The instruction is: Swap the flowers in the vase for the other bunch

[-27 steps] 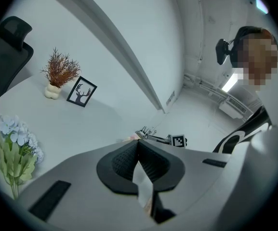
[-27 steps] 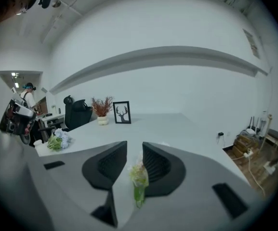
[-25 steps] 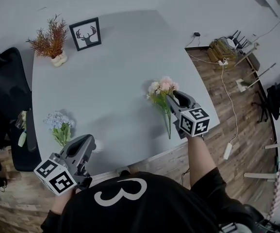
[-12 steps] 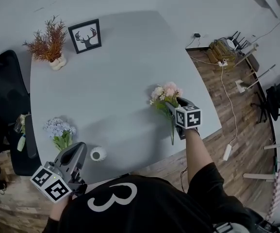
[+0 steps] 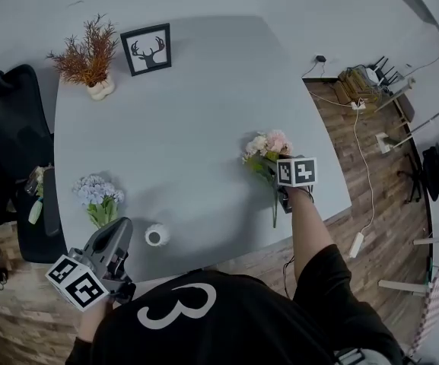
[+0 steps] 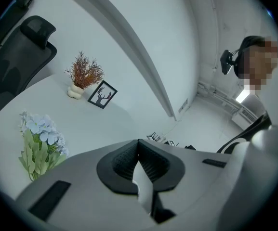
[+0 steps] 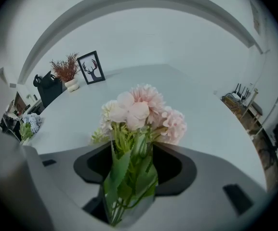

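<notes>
The pink bunch [image 5: 267, 144] lies on the grey table [image 5: 196, 105] near its right edge, stems toward me. My right gripper [image 5: 278, 179] points down over the stems. Its jaws are opening: the stems of the pink bunch [image 7: 139, 114] stand between them with a gap on each side in the right gripper [image 7: 135, 165] view. The small white vase [image 5: 155, 236] stands empty near the front edge. The blue bunch [image 5: 97, 196] lies left of it. My left gripper [image 5: 119, 233] hovers shut and empty just left of the vase; its own view, past the shut left gripper [image 6: 139, 163], shows the blue bunch [image 6: 40, 138].
At the back left of the table stand a dried orange plant in a white pot [image 5: 90, 55] and a framed deer picture [image 5: 149, 49]. A black office chair [image 5: 6, 128] is at the left edge. Cables and a power strip [image 5: 360, 86] lie on the floor right.
The right gripper has come down to the table with the pink bunch and its jaws have widened. The left gripper has drawn back toward me, uncovering the vase.
</notes>
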Motion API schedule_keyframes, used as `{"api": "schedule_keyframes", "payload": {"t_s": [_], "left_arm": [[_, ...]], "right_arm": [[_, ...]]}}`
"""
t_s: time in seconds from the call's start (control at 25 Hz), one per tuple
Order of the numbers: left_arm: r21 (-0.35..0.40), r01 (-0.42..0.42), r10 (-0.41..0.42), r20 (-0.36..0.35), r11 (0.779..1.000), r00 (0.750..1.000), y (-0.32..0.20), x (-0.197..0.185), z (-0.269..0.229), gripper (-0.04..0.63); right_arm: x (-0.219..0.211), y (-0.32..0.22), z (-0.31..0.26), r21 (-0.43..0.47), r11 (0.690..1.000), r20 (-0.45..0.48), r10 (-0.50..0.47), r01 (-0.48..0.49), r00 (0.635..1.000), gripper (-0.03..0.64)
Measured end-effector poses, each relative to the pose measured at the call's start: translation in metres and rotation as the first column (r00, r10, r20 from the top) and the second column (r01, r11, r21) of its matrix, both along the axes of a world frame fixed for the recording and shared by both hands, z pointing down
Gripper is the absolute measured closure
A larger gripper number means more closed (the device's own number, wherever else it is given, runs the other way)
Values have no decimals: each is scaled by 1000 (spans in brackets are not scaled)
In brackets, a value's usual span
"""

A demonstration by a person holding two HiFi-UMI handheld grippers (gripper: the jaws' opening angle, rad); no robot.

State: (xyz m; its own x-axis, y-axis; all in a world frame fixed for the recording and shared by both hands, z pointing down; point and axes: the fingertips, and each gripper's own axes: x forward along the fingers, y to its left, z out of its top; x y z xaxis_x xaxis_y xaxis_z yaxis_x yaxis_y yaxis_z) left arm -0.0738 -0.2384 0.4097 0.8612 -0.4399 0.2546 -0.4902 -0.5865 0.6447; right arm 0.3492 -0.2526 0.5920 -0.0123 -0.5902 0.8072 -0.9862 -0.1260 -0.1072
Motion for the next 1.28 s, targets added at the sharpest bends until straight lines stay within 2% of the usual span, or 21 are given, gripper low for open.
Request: {"api": "schedule_keyframes", "payload": {"t_s": [0.32,0.48,0.72,1.04,1.16,1.28], "left_arm": [[-5,63,-63,10,998,998,20,-9,-3,584],[-15,107,-107,16,994,994,32,-21,-2,584],[3,131,-131,21,991,991,55,-24,-9,584],[24,150,-150,-5,988,989,83,-20,-16,584],[36,149,-149,-12,988,989,96,-15,-20,584],[49,155,-154,-23,987,988,107,-10,-24,584]], "right_arm": [[3,-2,11,-52,999,39,-5,7,999,433],[0,-4,8,-55,998,8,-37,37,999,492],[-5,0,-10,-19,998,-28,-56,56,998,529],[-23,7,-70,144,984,-61,-101,109,993,540],[-36,11,-102,236,962,-89,-123,141,988,540],[-51,12,-142,331,922,-143,-163,203,976,540]]}}
